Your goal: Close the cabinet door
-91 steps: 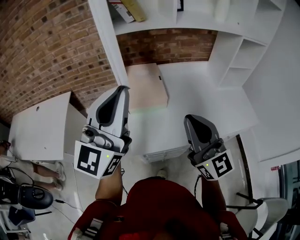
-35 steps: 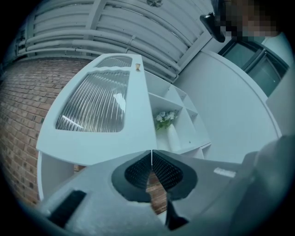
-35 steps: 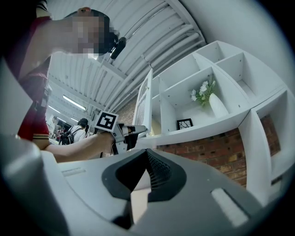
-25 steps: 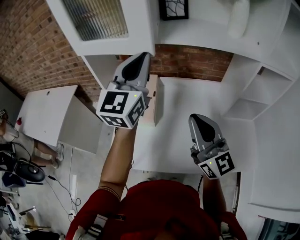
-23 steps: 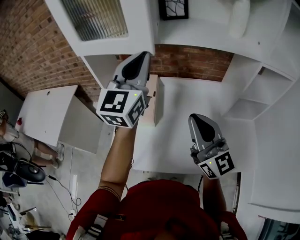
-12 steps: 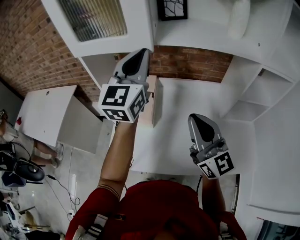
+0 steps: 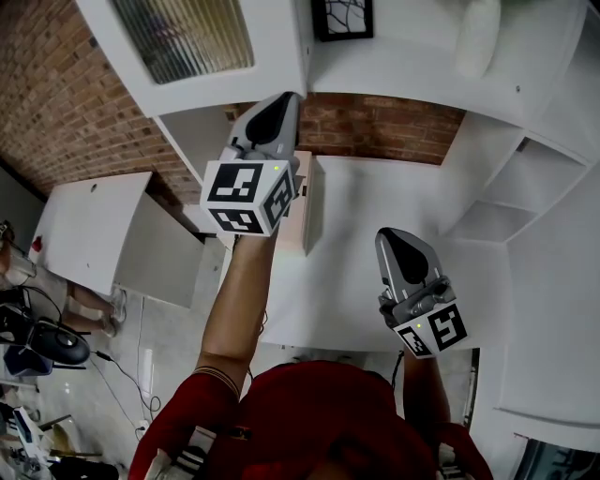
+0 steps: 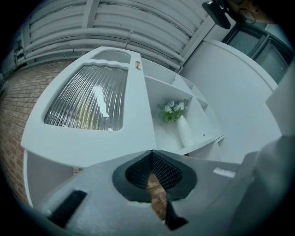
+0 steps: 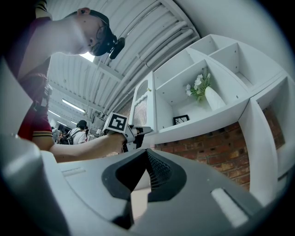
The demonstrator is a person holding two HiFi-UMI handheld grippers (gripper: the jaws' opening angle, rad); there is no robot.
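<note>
Got cabinet door (image 7: 187, 47) open, swung out toward the near side from the upper left bay of the white shelf unit (image 7: 525, 178). Ribbed glass panel (image 8: 87, 103) face-on in left gripper view. Holding left gripper (image 7: 281, 98) up on an outstretched arm, tip right at the door's lower right corner; can't tell if touching. Jaws pressed together, nothing between, just brick wall (image 8: 156, 195) through the slot. Holding right gripper (image 7: 389, 239) lower and nearer, well right of the door, over the white desktop (image 7: 375, 281). Jaws closed as well, nothing in them. Seeing vase of flowers (image 8: 182, 126) and framed picture (image 7: 342, 17) in the open bays right of the door. In right gripper view, door edge-on with left gripper just beneath its lower edge.
</note>
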